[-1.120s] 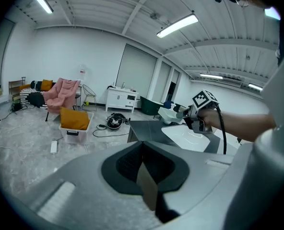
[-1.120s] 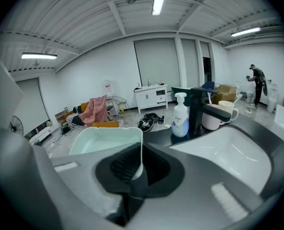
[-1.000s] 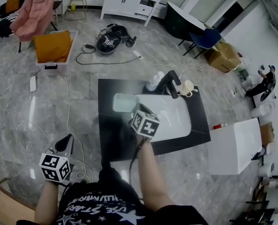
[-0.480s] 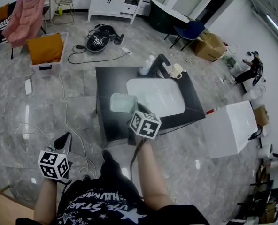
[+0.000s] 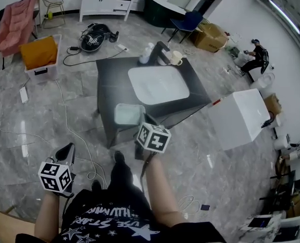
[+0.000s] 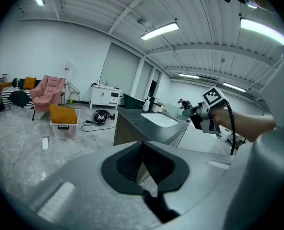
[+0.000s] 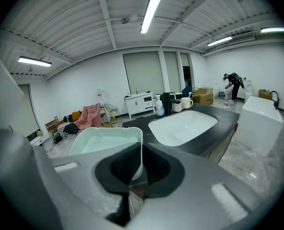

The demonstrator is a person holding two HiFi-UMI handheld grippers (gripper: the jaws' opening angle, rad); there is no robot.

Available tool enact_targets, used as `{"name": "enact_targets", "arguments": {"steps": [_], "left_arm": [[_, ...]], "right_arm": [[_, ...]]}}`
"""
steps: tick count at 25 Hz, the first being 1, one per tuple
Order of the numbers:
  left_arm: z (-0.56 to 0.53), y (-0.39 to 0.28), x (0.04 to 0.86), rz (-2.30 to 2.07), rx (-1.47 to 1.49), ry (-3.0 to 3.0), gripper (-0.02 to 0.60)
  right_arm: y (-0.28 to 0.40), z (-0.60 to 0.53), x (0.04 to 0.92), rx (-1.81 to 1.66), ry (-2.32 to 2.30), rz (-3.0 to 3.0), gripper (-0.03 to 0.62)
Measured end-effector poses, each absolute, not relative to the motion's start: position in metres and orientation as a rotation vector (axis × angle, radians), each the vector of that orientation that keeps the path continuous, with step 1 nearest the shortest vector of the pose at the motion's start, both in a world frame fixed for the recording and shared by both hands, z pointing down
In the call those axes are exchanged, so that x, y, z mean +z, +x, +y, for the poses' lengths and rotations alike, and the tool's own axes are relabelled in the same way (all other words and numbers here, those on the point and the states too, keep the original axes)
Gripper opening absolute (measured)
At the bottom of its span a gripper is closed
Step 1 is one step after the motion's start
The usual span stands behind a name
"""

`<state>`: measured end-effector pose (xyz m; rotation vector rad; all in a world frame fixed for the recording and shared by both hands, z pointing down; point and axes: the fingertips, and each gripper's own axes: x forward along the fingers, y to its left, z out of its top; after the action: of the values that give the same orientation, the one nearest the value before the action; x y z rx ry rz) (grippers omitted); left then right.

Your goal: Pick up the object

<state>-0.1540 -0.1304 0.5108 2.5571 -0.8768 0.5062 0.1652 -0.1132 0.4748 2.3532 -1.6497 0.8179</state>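
Two changes against a second ago: the bench [image 5: 109, 85] with its white sink [image 5: 157, 84] now sits higher and smaller in the head view. The tub [image 5: 128, 114], then over the sink's near-left corner, now hangs at the bench's near edge. The left gripper view shows it in the air, clear of the bench top. The right gripper [image 7: 136, 164] stays pinched narrow on the tub's rim wall, one pad inside and one outside. The tub is pale green, translucent and rectangular, open side up. The left gripper [image 6: 142, 145] is low at the person's left over the grey marble floor [image 5: 48, 115], jaw tips together with nothing between them. Writing: white lettering and stars on the black shirt [image 5: 109, 219], too distorted to read reliably.
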Motion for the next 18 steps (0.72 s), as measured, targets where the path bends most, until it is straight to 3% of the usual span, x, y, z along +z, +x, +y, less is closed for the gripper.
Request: {"name": "enact_targets", "arguments": {"steps": [18], "left_arm": [[-0.046,-0.121,0.5,-0.785,0.498,2.577,0.009]], "right_arm": [[0.161,0.022,0.491,0.885,2.346,-1.61,0.011]]}}
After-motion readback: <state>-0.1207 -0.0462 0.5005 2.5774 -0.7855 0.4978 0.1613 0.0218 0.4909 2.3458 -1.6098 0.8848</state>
